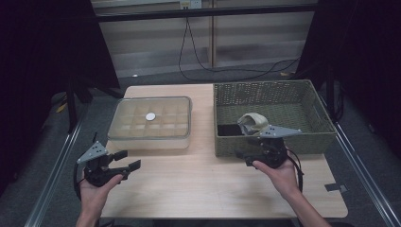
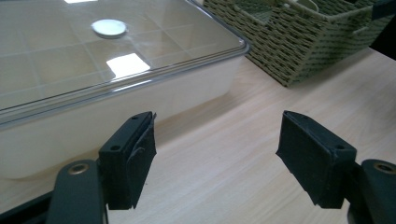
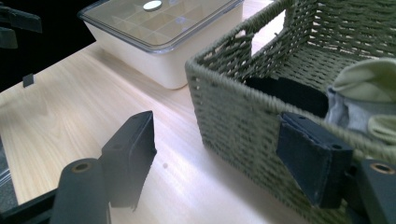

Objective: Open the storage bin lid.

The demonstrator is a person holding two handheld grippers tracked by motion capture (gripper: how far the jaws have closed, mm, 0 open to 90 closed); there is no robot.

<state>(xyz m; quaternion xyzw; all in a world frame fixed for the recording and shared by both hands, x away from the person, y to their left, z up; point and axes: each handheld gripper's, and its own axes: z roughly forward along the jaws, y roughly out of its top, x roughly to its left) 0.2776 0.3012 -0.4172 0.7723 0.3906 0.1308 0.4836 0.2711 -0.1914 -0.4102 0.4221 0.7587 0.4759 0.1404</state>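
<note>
Hovering with jaws released: left gripper (image 1: 126,160) near lidded box (image 1: 150,122), right gripper (image 3: 219,156) beside basket (image 1: 272,116).

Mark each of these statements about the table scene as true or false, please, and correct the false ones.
1. The clear lid is on the divided box. True.
2. The wicker basket stands to the left of the box. False: in the high view it stands to the right of it.
3. The left gripper holds a cloth. False: its jaws stand apart with nothing between them, above bare table.
4. Cloth items lie inside the basket. True.
5. The right gripper is shut. False: its jaws are open, in front of the basket's near corner.
</note>
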